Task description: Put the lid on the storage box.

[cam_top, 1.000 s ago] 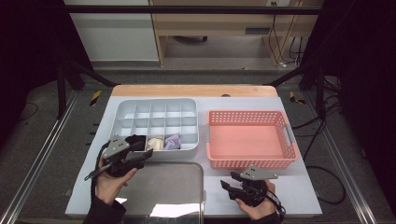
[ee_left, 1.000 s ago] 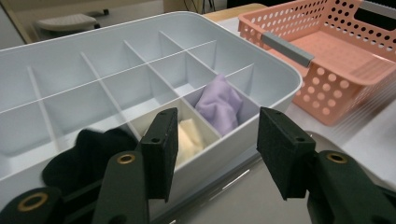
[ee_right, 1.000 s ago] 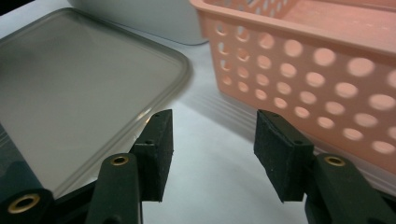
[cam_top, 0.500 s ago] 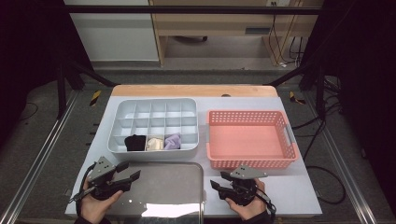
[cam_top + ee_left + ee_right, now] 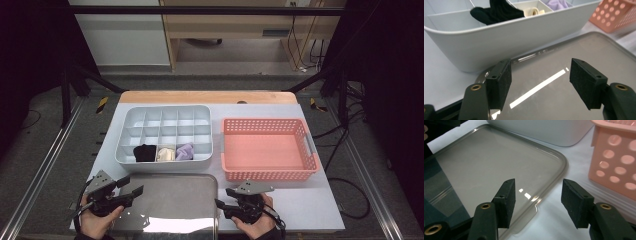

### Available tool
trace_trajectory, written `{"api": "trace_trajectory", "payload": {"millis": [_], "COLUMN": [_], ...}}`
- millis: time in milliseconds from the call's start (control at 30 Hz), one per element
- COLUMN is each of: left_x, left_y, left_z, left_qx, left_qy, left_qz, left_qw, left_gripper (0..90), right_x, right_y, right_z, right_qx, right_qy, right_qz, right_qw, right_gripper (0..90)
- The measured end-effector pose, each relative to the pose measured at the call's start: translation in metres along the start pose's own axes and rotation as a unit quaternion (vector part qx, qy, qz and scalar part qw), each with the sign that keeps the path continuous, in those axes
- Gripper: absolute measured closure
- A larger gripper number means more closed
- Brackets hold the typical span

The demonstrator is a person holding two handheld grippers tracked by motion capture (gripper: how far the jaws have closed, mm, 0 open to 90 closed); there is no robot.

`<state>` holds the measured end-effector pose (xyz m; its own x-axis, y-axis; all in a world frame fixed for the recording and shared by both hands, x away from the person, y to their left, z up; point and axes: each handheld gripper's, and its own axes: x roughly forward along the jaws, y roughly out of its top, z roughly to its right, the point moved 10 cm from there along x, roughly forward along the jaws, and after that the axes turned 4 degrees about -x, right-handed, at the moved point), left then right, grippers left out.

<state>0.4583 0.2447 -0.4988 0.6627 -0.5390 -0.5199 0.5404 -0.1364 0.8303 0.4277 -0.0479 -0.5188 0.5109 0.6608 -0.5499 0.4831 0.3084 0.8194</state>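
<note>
Smooth, glossy grey tray (image 5: 170, 205), rounded corners, lies flat at the surface's (image 5: 300, 210) near edge, between both grippers. Left gripper (image 5: 131, 186) at the tray's left edge: fingers have just been opening, now wide, nothing between them. Right gripper (image 5: 220, 205) at the tray's right edge: fingers wide, empty. Behind the tray: one white hard-plastic compartment box (image 5: 165, 159), near row holding three soft rolled socks: black (image 5: 144, 152), cream (image 5: 165, 154), lilac (image 5: 184, 151). One pink perforated plastic basket (image 5: 270, 174) toward the surface's right edge.
</note>
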Motion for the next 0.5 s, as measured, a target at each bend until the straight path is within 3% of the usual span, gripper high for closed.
{"api": "trace_trajectory", "payload": {"millis": [500], "left_x": [-0.005], "left_y": [0.016], "left_z": [-0.029], "left_qx": [-0.013], "left_qy": [0.017], "left_qz": [0.009], "left_qw": [0.9997], "left_gripper": [33.5], "right_x": [0.001], "right_y": [-0.007], "right_z": [-0.004], "right_qx": [0.018], "right_qy": [0.011], "right_qz": [-0.008], "right_qw": [0.9997], "right_gripper": [45.4]}}
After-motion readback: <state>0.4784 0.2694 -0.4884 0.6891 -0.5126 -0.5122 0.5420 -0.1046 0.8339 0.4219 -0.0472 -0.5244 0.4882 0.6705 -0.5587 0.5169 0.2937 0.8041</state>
